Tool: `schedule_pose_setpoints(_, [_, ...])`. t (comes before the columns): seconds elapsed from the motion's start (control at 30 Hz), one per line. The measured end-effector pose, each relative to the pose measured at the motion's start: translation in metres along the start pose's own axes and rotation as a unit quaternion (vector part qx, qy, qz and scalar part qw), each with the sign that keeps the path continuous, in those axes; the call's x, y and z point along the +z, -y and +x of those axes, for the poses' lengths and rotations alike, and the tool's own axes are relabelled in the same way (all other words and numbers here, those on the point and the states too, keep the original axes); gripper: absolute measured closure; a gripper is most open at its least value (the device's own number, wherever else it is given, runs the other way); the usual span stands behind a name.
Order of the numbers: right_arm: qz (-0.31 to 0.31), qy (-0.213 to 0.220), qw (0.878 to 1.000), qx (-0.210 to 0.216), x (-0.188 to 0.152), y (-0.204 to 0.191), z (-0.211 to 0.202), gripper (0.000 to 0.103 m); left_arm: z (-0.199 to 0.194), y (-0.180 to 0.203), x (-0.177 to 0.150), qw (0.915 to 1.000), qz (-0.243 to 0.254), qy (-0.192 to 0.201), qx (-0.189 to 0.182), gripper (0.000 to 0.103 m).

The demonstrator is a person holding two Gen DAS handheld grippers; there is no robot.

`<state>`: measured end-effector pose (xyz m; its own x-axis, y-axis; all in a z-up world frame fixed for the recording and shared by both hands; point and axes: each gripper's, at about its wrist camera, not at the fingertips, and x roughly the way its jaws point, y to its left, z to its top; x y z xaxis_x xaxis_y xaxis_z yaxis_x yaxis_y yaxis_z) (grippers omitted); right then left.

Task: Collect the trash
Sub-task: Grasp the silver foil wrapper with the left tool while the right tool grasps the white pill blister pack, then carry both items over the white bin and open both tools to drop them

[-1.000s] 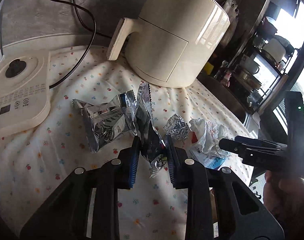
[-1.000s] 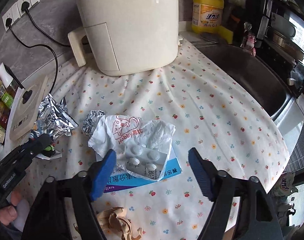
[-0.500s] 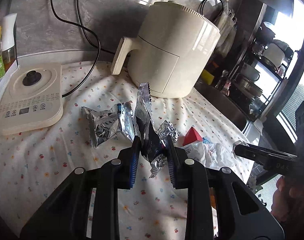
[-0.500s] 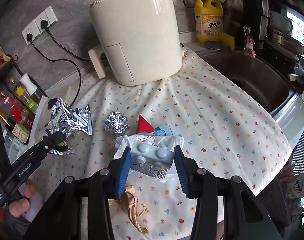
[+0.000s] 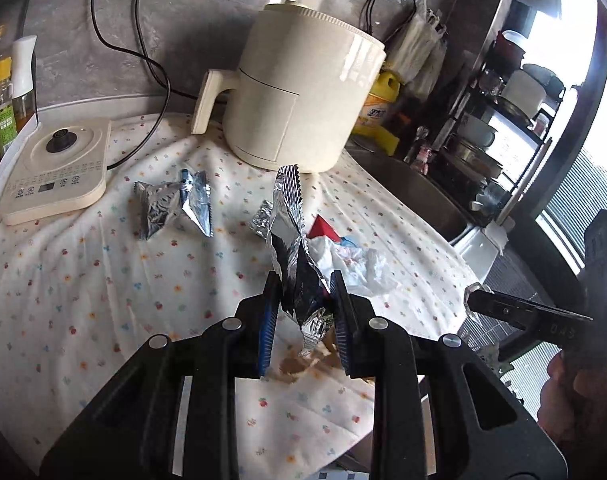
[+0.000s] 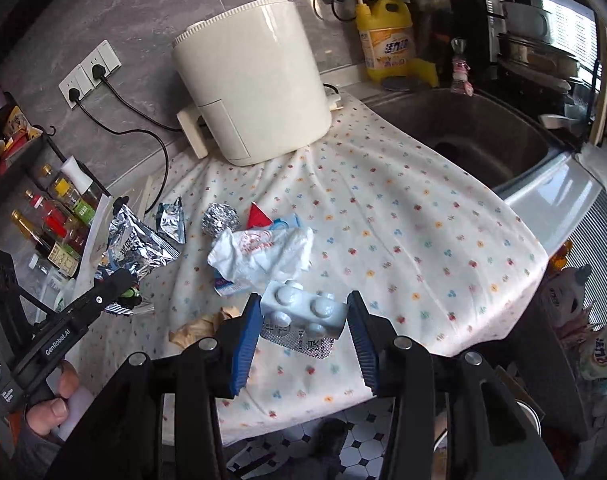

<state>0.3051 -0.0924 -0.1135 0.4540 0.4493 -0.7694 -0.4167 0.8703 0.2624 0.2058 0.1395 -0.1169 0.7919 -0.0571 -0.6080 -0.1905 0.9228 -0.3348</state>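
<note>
Both tongs hold trash lifted off the worktop (image 6: 443, 216): left tongs (image 5: 303, 312) clamp a foil wrapper (image 5: 289, 248), right tongs (image 6: 303, 320) pinch a pill blister (image 6: 305, 312). Next, probably, carrying both to a bin; none visible.

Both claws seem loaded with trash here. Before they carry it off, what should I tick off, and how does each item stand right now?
1. Left claw shut on the foil wrapper: ok.
2. Right claw shut on the blister pack: ok.
3. Both pieces lifted off the floral cloth: ok.
4. Drop-off bin in view: not ok, none visible in either view.
5. Trash left on the cloth: not ok; the second foil wrapper, foil ball, plastic bag and brown paper scrap remain.
6. Claws apart from each other: ok.
</note>
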Motion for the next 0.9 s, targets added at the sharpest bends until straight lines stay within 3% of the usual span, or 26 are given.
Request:
schedule_pose_setpoints(0.43, [0.069, 0.000, 0.996, -0.062, -0.071, 0.107, -0.069, 0.059, 0.007, 0.119, -0.035, 0.9953, 0.060, -0.028, -0.070, 0.077])
schedule_pose_setpoints(0.7, [0.111, -0.001, 0.990, -0.090, -0.112, 0.167, -0.108, 0.058, 0.026, 0.201, -0.078, 0.9840, 0.104, -0.074, -0.125, 0.077])
schedule_pose_setpoints(0.8, [0.115, 0.001, 0.990, -0.078, -0.124, 0.180, -0.121, 0.058, 0.033, 0.224, -0.090, 0.9808, 0.112, -0.083, -0.136, 0.077])
schedule_pose_setpoints(0.9, [0.116, 0.012, 0.991, -0.062, -0.133, 0.189, -0.133, 0.036, 0.038, 0.243, -0.101, 0.9787, 0.116, -0.091, -0.143, 0.077])
